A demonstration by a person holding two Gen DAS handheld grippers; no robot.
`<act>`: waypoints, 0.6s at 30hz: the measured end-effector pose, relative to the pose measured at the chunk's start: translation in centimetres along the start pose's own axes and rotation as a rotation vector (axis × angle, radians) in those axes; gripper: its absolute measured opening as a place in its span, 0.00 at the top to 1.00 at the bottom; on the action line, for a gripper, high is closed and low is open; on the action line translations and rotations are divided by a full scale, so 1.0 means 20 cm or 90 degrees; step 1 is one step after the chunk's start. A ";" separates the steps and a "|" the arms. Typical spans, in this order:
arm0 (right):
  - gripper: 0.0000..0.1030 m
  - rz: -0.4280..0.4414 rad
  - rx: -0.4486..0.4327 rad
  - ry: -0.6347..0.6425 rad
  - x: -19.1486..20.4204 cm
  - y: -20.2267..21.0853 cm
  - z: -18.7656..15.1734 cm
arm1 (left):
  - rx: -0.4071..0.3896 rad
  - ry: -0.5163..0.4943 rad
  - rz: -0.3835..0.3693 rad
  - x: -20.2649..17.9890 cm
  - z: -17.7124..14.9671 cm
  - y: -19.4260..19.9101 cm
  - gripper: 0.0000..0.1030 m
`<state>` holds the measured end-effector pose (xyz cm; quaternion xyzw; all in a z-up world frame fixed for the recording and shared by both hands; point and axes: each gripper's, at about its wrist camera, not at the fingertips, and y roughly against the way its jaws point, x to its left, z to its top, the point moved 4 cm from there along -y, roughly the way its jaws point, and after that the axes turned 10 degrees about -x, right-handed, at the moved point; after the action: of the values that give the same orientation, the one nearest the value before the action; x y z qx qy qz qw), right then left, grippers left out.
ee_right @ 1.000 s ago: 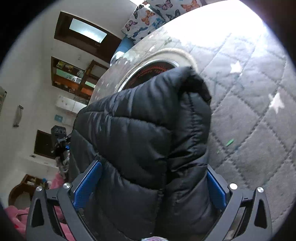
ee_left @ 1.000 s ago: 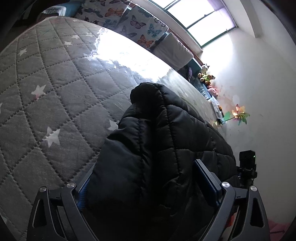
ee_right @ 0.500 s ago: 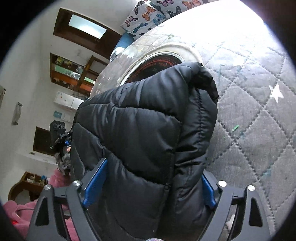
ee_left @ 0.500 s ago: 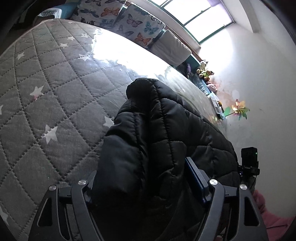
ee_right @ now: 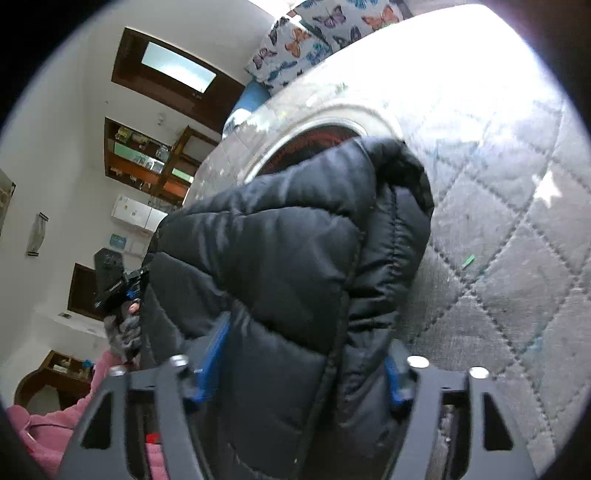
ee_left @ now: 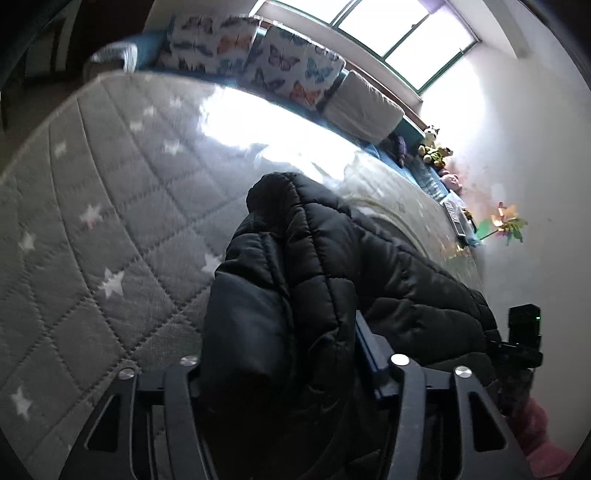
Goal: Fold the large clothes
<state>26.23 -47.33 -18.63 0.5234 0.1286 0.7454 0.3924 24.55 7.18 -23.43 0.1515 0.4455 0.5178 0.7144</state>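
The black puffy jacket (ee_left: 314, 280) lies on the bed and fills the middle of both views; in the right wrist view the jacket (ee_right: 288, 266) bulges up in a thick fold with a rounded end near the top. The left gripper (ee_left: 284, 362) is closed on a fat bunch of the jacket — the cloth is squeezed between its two fingers and hides the left one, while the blue pad on the right finger (ee_left: 369, 350) presses into the cloth. The right gripper (ee_right: 299, 365) holds another bunch the same way, with a blue pad on each side pushed against the jacket. Under the jacket is the grey quilt (ee_left: 110, 229), stitched in diamonds with small white stars, and the quilt (ee_right: 517, 258) also shows a tiny green scrap lying on it. A round ring shape with red inside (ee_right: 321, 136) peeks out just behind the jacket's top end. At the far edge of the bed stand butterfly pillows (ee_left: 291, 70) beside a plain grey pillow (ee_left: 362, 107), under a bright window (ee_left: 399, 33). Small stuffed toys (ee_left: 434, 147) sit in the corner near a colourful pinwheel (ee_left: 506, 225) by the white wall. Across the room are brown wall shelves (ee_right: 147, 155) — and some pink cloth (ee_right: 55, 424) shows at the bottom left.
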 end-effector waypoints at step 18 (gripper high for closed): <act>0.54 -0.132 -0.196 0.125 -0.10 0.72 0.51 | -0.005 -0.060 -0.141 -1.24 0.45 -0.51 0.52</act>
<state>28.94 -60.42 -7.03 0.3659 0.1038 0.7594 0.5279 36.32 -16.54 -13.49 0.1225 0.4234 0.4302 0.7878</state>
